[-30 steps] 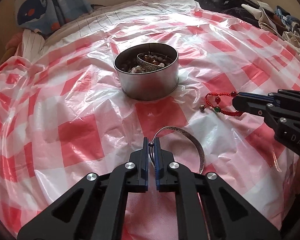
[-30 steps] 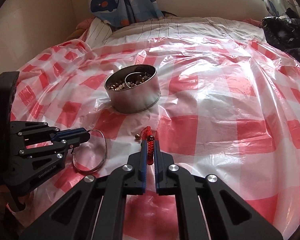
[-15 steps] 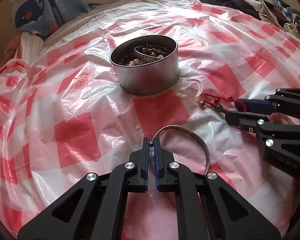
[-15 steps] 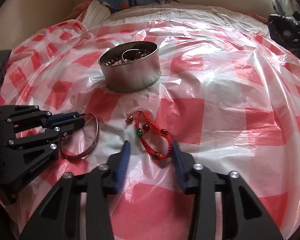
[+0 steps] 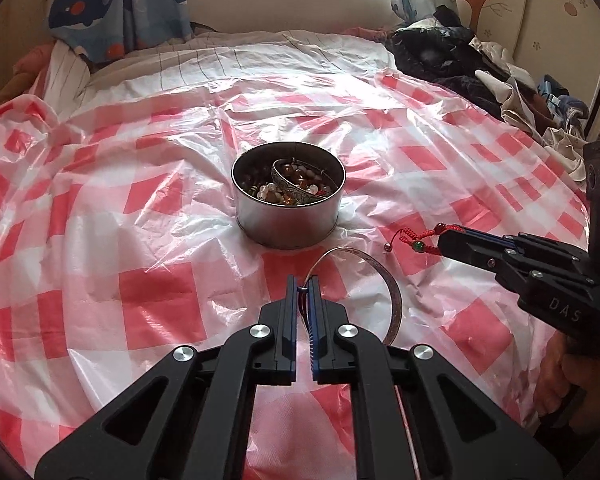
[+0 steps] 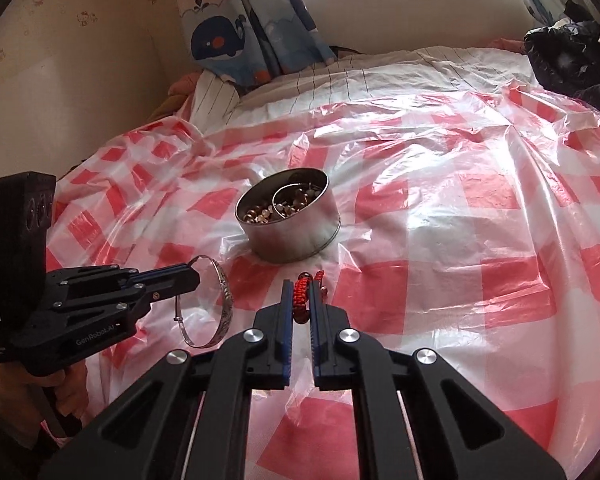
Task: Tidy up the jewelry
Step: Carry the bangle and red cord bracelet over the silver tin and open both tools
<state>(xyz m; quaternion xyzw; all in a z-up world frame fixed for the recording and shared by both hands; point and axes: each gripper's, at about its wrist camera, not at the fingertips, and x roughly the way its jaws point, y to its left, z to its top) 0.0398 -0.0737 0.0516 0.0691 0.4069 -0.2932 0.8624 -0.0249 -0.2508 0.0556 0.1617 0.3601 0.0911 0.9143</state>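
tin (image 5: 288,216) mid-sheet (image 5: 140,240) | bangle (image 5: 384,276) before tin | cord bracelet (image 5: 414,238) right of bangle

Round metal tin (image 5: 288,216) stands alone mid-sheet on checked plastic sheet (image 5: 100,240); open sheet on all sides. Tin mouth uncovered. Dark clothing pile (image 5: 452,64) lines far right edge.

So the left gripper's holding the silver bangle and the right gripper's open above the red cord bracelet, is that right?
Not quite. The right gripper is shut on the red cord bracelet, as the right wrist view shows. The left gripper does hold the silver bangle.
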